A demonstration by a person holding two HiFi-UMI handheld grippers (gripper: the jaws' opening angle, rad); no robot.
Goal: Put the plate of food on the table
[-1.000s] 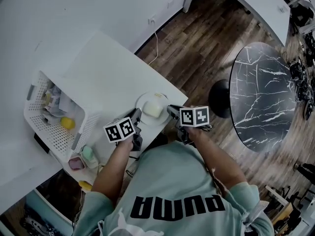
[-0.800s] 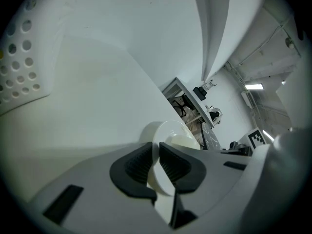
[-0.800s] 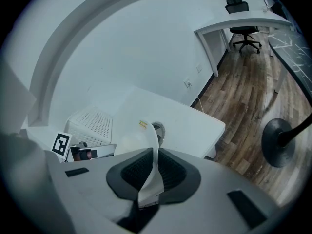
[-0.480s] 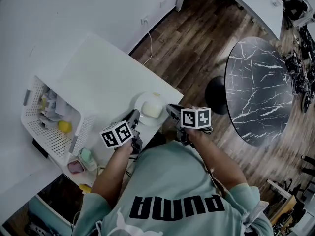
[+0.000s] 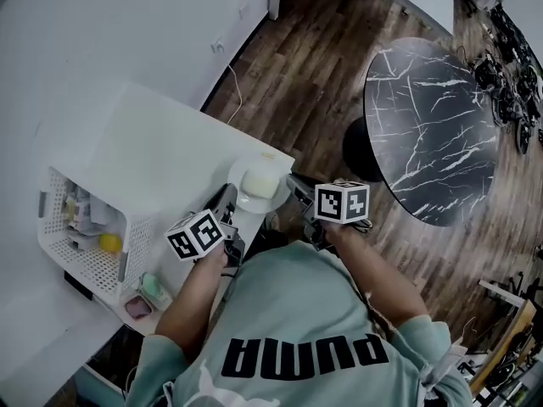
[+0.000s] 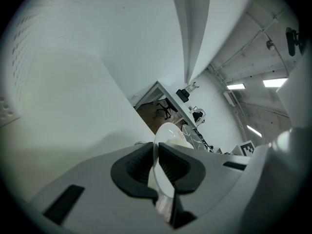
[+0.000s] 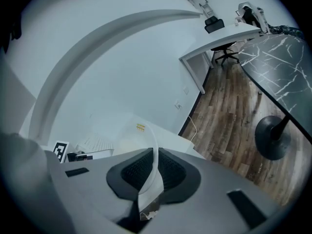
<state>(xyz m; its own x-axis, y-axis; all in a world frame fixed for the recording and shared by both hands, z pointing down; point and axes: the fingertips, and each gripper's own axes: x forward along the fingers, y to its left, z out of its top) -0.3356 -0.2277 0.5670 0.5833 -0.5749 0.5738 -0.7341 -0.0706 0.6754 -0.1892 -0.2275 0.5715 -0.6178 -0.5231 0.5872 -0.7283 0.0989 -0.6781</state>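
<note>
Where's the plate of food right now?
Head view, middle: the plate is by the white table's corner, gripped on either side by the left gripper and right gripper.

Soft, cool, even light leaves only faint shadows; both gripper views bulge inside dark round borders, with bright ceiling strip lights (image 6: 276, 83) glaring.

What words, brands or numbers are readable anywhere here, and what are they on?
"PUMA": upside down in the head view, across the back of the person's shirt.
Yellow sticker on the white table: too small to read.
Left marker cube and right marker cube: black-and-white square patterns only, no words.
</note>
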